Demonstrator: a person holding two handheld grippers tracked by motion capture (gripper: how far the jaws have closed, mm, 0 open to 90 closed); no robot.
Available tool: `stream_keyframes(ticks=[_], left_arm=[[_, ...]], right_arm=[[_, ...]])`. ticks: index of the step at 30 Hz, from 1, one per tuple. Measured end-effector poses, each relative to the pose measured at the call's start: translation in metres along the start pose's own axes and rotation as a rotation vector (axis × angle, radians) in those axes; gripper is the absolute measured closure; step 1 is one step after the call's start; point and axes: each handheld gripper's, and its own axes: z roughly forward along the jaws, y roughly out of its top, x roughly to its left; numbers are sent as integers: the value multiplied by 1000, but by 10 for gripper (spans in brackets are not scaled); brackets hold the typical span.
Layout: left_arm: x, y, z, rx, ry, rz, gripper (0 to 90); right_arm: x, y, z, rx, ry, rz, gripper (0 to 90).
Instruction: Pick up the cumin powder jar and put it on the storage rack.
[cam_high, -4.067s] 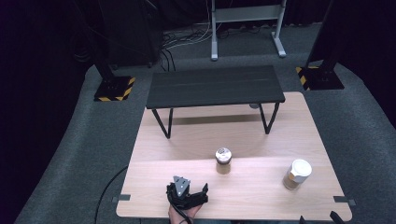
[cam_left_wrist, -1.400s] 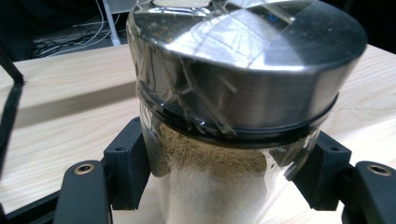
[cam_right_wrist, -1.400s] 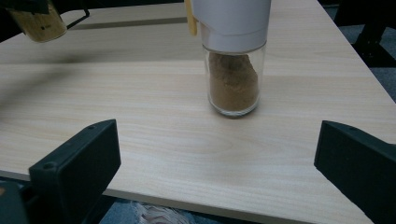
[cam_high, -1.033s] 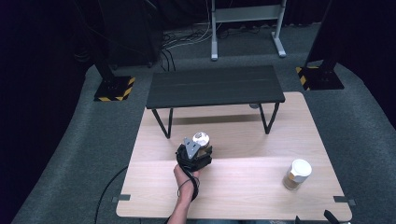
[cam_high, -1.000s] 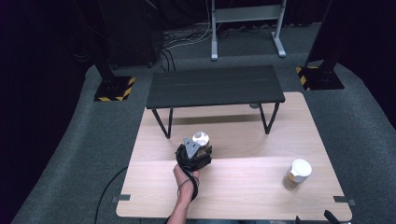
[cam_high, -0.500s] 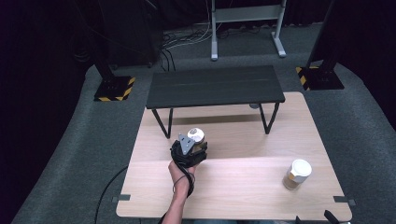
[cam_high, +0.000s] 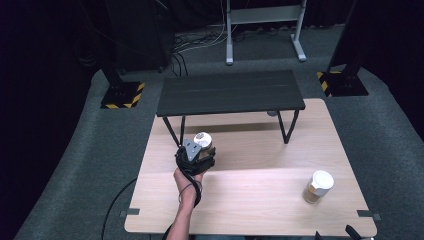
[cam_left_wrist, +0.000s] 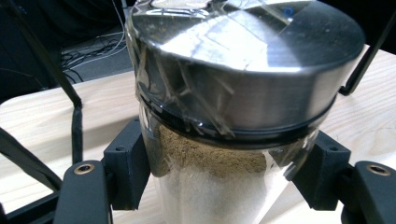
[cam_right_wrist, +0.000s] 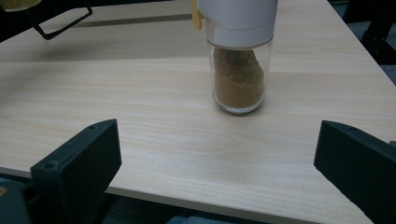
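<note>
In the left gripper view, the two black jaws were seen pressed against opposite sides of a glass jar (cam_left_wrist: 219, 186), one at lower left and one at lower right of the frame, so the left gripper (cam_left_wrist: 219, 191) was clamped on it. A brown powder was visible through the glass beneath a wide metal lid (cam_left_wrist: 247, 60), which was covered with strips of clear tape and took up the upper half of the frame. Whether the jar's base touched the wood could not be told.

In the high view, the left gripper (cam_high: 196, 156) was seen left of centre, with the jar (cam_high: 204, 142) just above it in the frame and a hand (cam_high: 186, 177) below it. The black bench (cam_high: 230, 92) stood on the far part of the light wooden table (cam_high: 250, 195), directly above the held jar in the frame.

In the right gripper view, the jaws were spread wide, at the lower left and lower right corners, with nothing between them. A second jar (cam_right_wrist: 239, 70), with a white lid (cam_right_wrist: 238, 18) and brown powder inside, stood upright on the table (cam_right_wrist: 140, 135) in the upper centre of the frame, well beyond the jaws. In the high view that white-lidded jar (cam_high: 318, 186) stood at the lower right, well apart from the held jar
</note>
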Motion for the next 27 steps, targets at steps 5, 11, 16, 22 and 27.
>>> stream_keyframes(ticks=[5,11,16,22,27], left_arm=[[2,6,-2,-4,5,13,302],[5,13,-5,-12,4,22,302],[9,19,-6,-14,3,30,302],[13,25,-6,-19,-2,24,302],[12,33,-5,-24,-7,33,302]], right_arm=[[0,0,1,5,-3,3,0],[0,1,0,6,-4,-2,3],[1,2,0,8,4,-4,7],[0,2,0,7,4,-2,7],[0,2,0,8,3,-1,8]])
